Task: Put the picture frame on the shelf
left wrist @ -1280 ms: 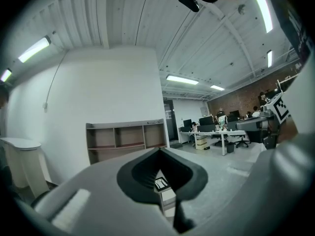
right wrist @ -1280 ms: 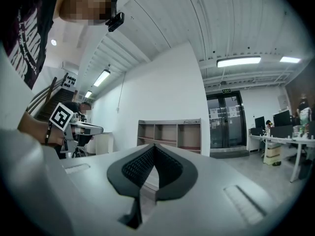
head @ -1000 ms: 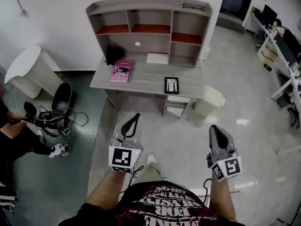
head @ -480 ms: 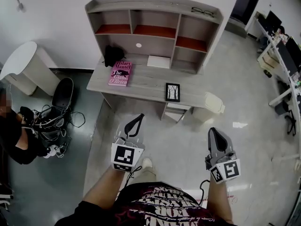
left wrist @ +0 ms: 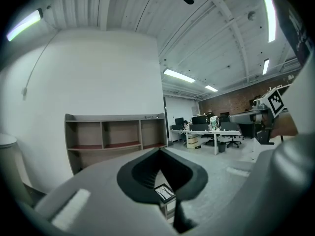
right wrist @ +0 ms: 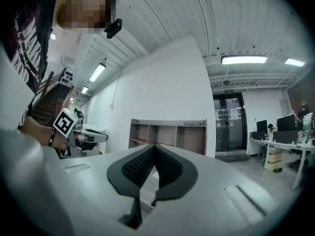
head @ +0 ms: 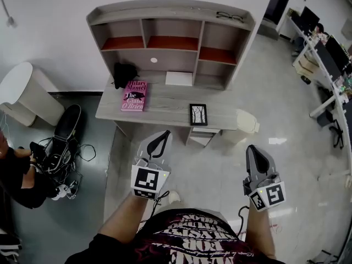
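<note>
Picture frame (head: 198, 114) on worktop (head: 165, 100) front edge — ahead, slightly nearer left gripper (head: 159, 139) than right gripper (head: 253, 152); both clenched, empty.

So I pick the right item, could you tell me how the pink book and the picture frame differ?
The pink book bears lettering; the picture frame is black-edged. The book is larger than the frame. The book lies leftward, the frame near the front edge. Both rest on the desk.
</note>
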Tool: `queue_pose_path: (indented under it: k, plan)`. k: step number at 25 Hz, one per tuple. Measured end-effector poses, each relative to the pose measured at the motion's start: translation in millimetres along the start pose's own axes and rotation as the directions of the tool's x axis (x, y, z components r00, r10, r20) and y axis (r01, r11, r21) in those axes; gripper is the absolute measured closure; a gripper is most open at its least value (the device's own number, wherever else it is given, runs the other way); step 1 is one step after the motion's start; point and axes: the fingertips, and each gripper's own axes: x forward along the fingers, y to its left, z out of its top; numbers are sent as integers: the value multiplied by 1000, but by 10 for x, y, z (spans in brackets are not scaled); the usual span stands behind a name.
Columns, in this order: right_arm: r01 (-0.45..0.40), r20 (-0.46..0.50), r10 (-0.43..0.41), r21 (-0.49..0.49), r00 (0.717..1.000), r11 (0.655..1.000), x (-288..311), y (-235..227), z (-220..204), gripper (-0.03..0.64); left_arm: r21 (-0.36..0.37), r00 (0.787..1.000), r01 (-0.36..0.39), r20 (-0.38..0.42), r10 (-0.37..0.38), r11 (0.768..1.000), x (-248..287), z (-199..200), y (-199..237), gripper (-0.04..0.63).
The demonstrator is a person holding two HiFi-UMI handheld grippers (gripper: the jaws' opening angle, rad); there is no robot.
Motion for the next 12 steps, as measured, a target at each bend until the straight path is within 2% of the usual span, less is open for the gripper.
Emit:
queue_pose_path:
  k: [6,12]
  plan:
    - [37,-18,-37,-3,999,999,27,-80,-27,589,-10,999,38,-1,-38,999,171,-8,57,595]
    - [36,-34,-36,0,999,999,164,-222,-81,589,-16,998,54,-34,-55,998,322,-121,51,595]
